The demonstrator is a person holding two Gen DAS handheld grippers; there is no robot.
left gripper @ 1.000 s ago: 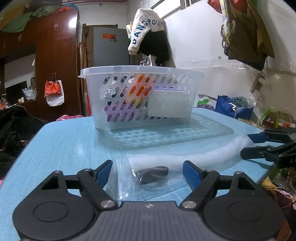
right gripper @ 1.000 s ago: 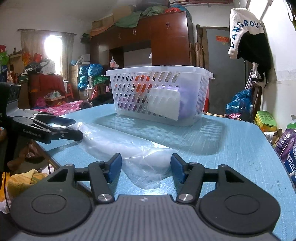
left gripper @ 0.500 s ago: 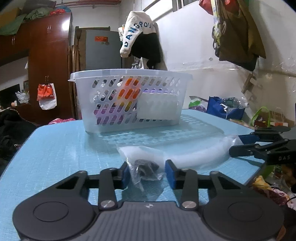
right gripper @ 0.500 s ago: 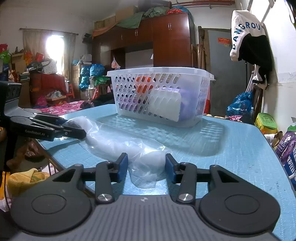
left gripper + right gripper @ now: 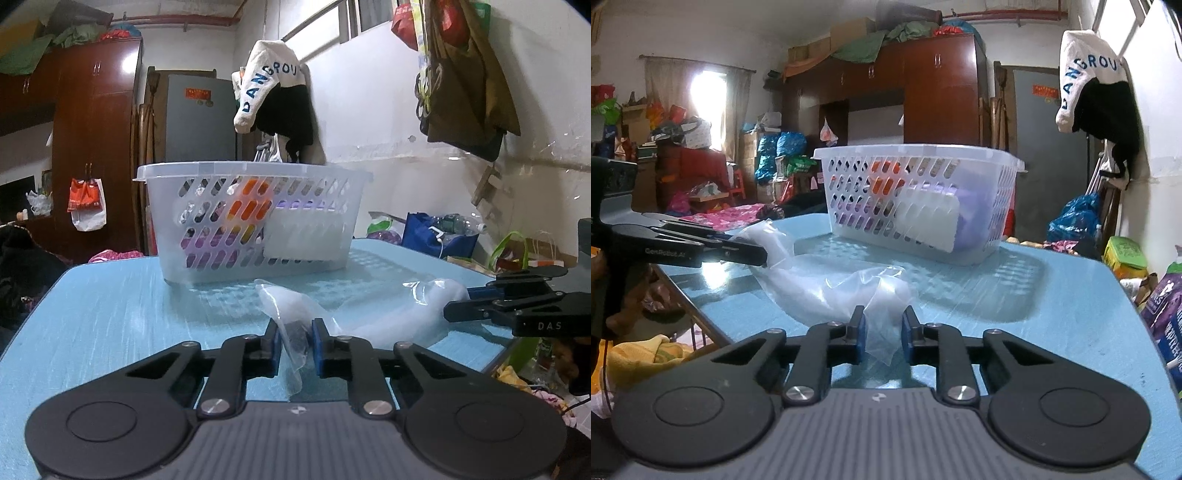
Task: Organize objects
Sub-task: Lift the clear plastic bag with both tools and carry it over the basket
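A long clear plastic bag (image 5: 388, 314) lies across the blue table (image 5: 110, 314) in front of a white slotted basket (image 5: 251, 173). My left gripper (image 5: 295, 325) is shut on one end of the bag, where a small dark object (image 5: 297, 338) sits inside between the blue pads. In the right wrist view my right gripper (image 5: 882, 317) is shut on the other end of the bag (image 5: 820, 291). Each gripper shows in the other's view, clamped on the bag: the right gripper (image 5: 461, 301) at far right, the left gripper (image 5: 762, 256) at left.
The basket (image 5: 916, 151) stands at the far side of the table (image 5: 1071, 314) and holds orange, purple and white items. Table edges are close to both grippers. Wardrobes, bags and hanging clothes (image 5: 273, 96) surround the table.
Both grippers went from wide open to shut, each pinching its end of the plastic bag. The bag bunched up between the pads. Neither hand shifted much.
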